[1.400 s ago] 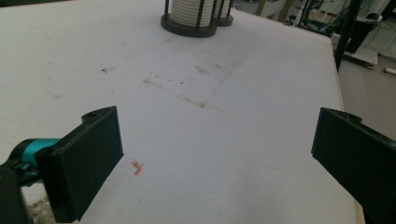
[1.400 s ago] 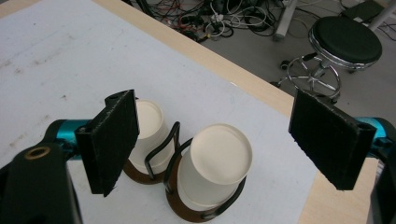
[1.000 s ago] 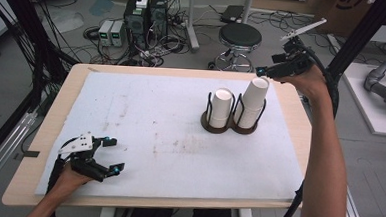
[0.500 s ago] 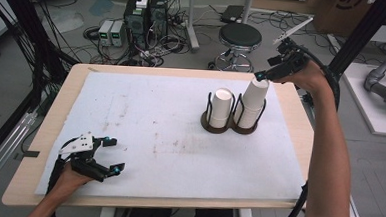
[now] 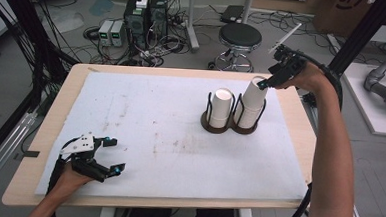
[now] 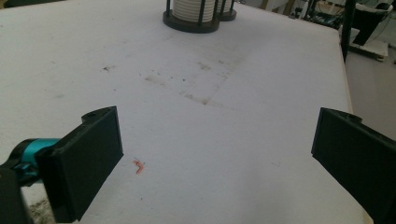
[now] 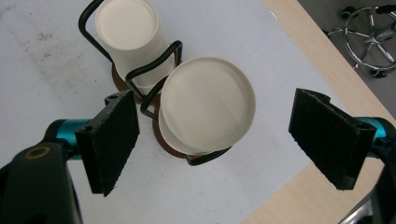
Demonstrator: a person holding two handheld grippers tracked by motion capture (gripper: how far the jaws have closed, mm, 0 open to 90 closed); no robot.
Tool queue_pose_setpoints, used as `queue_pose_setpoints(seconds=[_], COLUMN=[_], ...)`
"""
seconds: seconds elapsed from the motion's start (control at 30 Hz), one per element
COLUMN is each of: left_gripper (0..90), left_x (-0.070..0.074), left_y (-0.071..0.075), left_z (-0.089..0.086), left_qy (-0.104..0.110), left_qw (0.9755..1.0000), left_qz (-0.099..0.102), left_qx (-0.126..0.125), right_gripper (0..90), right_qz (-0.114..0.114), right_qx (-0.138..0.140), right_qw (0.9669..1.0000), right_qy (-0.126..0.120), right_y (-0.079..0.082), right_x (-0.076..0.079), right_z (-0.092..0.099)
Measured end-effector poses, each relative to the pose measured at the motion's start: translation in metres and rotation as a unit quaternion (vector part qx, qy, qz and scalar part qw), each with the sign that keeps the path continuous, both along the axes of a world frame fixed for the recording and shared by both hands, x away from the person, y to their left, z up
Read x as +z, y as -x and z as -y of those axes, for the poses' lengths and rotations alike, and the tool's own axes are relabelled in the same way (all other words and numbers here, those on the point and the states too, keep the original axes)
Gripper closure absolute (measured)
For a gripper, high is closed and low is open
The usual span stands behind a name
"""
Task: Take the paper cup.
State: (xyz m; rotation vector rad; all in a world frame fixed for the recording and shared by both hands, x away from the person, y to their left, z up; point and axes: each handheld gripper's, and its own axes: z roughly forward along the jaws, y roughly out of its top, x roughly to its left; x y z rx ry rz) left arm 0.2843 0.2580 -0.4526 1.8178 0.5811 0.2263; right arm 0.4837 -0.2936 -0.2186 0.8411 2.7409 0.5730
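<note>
Taking the wire cup holder (image 5: 233, 121) as our landmark, we start far to its left, near the front left corner of the white mat (image 5: 169, 132), where the left gripper (image 5: 112, 157) rests in the person's left hand (image 5: 69, 179). Its jaws stand wide apart with nothing between them; in the left gripper view (image 6: 215, 158) we see only stained mat between the two black pads, with a small red scrap (image 6: 138, 166) lying on the mat near the left pad, and the holder stands well beyond them at the top of that view (image 6: 191, 23).

Moving right, we come to the holder itself, a dark double stand with two round bases side by side on the mat. Its left ring holds the shorter stack of paper cups (image 5: 221, 108), upside down with the flat bottom facing up. Its right ring holds the taller stack of paper cups (image 5: 252, 104), also upside down, rising clearly above its neighbour.

Just above the top of the taller stack we find the right gripper (image 5: 263, 84), pointing down at it from the holder's right and rear, held by the person's right hand (image 5: 310, 77). In the right gripper view (image 7: 215, 140) its jaws are spread wide on either side of the taller stack's (image 7: 205, 105) top, and neither pad touches the cup. The shorter stack (image 7: 128, 32) sits beyond the left pad in that view.
</note>
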Motion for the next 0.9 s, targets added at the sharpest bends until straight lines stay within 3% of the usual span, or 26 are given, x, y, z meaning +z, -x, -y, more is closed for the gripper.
queue_pose_setpoints(seconds=[0.23, 0.63, 0.7, 0.9], left_gripper=[1.8, 1.8, 1.8, 1.8], left_x=[0.000, 0.000, 0.000, 0.000], left_y=[0.000, 0.000, 0.000, 0.000], left_z=[0.001, 0.001, 0.001, 0.002], left_qy=[-0.002, -0.005, -0.006, -0.007], left_qw=[1.0000, 1.0000, 1.0000, 1.0000], left_qz=[0.001, 0.004, 0.004, 0.001], left_qx=[-0.001, -0.004, -0.004, -0.004], right_gripper=[16.7, 17.7, 24.0, 31.4], right_qz=[-0.017, -0.037, -0.044, -0.052], right_qx=[-0.003, -0.007, -0.002, -0.007], right_qw=[0.9995, 0.9984, 0.9982, 0.9978], right_qy=[0.026, 0.041, 0.040, 0.042], right_y=[-0.003, -0.008, -0.009, -0.012], right_x=[-0.009, -0.021, -0.021, -0.023], right_z=[-0.005, -0.014, -0.013, -0.012])
